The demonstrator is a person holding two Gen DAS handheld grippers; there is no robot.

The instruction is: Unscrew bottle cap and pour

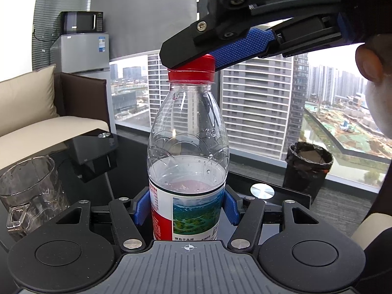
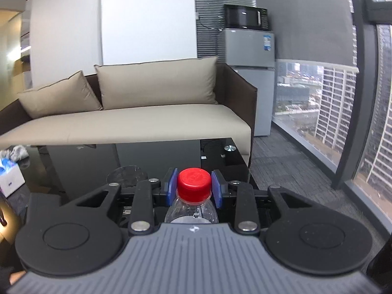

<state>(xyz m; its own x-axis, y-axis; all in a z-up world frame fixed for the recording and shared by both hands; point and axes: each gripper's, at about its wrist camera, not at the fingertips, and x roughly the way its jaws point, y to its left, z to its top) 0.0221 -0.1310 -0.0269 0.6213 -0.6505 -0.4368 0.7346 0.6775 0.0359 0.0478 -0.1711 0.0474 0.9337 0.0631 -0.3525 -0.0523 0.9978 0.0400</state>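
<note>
A clear plastic water bottle (image 1: 187,132), partly filled, stands upright with a red cap (image 1: 193,69). My left gripper (image 1: 187,208) is shut on the bottle's labelled body, blue pads on both sides. My right gripper (image 2: 194,187) comes in from above, and its blue pads sit on either side of the red cap (image 2: 194,183), shut on it. It also shows in the left wrist view (image 1: 196,56), over the cap. A clear glass mug (image 1: 29,191) stands on the dark glass table (image 1: 93,152) to the left of the bottle.
A beige sofa (image 2: 137,120) stands behind the table. A fridge (image 2: 250,49) with a microwave on top is in the corner. A black bin (image 1: 307,169) stands by the window. A tissue box (image 2: 11,178) lies at the table's left.
</note>
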